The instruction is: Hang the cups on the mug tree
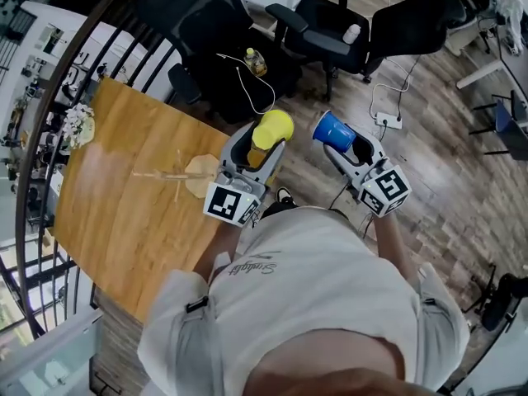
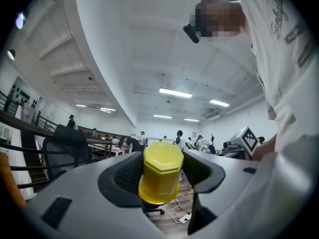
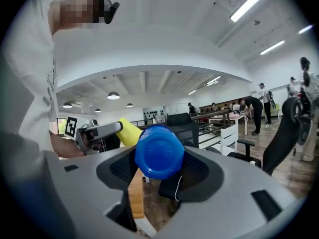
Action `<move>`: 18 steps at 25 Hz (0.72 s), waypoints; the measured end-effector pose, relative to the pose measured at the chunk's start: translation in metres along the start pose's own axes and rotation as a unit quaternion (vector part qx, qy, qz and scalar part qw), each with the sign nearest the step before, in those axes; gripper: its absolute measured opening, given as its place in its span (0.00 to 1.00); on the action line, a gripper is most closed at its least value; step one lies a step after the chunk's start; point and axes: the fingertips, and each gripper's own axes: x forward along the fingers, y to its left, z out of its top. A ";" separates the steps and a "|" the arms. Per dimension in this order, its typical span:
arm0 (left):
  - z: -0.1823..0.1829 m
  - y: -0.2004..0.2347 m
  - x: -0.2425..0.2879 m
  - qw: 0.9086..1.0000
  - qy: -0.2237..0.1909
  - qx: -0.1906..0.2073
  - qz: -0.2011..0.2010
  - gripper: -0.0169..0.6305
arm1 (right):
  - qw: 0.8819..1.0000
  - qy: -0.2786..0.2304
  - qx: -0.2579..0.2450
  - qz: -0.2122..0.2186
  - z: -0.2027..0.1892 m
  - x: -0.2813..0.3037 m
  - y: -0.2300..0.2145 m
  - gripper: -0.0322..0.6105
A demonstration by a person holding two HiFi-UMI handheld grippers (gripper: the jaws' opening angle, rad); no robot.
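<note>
A wooden mug tree [image 1: 177, 175] stands on the wooden table [image 1: 124, 221], seen from above, with bare pegs. My left gripper [image 1: 266, 143] is shut on a yellow cup [image 1: 273, 127] just right of the tree, at the table's edge. In the left gripper view the yellow cup [image 2: 160, 176] sits clamped between the jaws of the left gripper [image 2: 162, 173]. My right gripper [image 1: 345, 143] is shut on a blue cup [image 1: 333, 130] further right, over the wooden floor. The right gripper view shows the blue cup [image 3: 159, 151] base-on, in the right gripper [image 3: 160, 156], with the yellow cup [image 3: 128, 131] to its left.
A bunch of white flowers [image 1: 78, 125] lies at the table's far left, by a curved black railing [image 1: 49, 114]. Black office chairs [image 1: 330, 25] stand beyond the table, one with a bottle [image 1: 256, 60] on it. A power strip [image 1: 388, 121] and cables lie on the floor.
</note>
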 end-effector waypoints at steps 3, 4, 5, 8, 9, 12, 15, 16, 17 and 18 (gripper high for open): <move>0.001 0.013 0.000 1.000 -0.003 0.006 0.010 0.42 | 1.000 0.007 0.002 0.012 -0.003 0.020 -0.003 0.42; 0.000 0.015 -0.002 1.000 -0.003 0.008 0.015 0.42 | 1.000 0.009 0.005 0.017 -0.005 0.026 -0.003 0.42; -0.003 0.017 -0.004 1.000 -0.002 0.009 0.021 0.42 | 1.000 0.011 0.008 0.024 -0.006 0.032 -0.002 0.42; -0.007 0.022 -0.011 0.999 0.000 0.008 0.043 0.42 | 0.998 0.021 0.007 0.050 -0.008 0.046 -0.001 0.42; -0.007 0.024 -0.013 0.999 0.001 0.008 0.050 0.42 | 0.998 0.025 0.004 0.061 -0.008 0.052 -0.001 0.42; -0.007 0.033 -0.018 0.998 0.006 0.001 0.066 0.42 | 0.995 0.036 0.001 0.088 -0.006 0.072 0.000 0.42; -0.006 0.043 -0.022 0.995 0.011 0.003 0.096 0.42 | 0.991 0.038 -0.003 0.127 -0.001 0.096 0.001 0.42; -0.006 0.046 -0.023 0.994 0.011 0.007 0.108 0.42 | 0.989 0.036 -0.007 0.145 0.002 0.106 0.002 0.42; -0.005 0.049 -0.023 0.993 0.011 0.011 0.121 0.42 | 0.986 0.035 -0.011 0.165 0.004 0.116 0.002 0.42; -0.004 0.052 -0.024 0.991 0.011 0.014 0.134 0.42 | 0.982 0.036 -0.015 0.185 0.005 0.127 0.003 0.42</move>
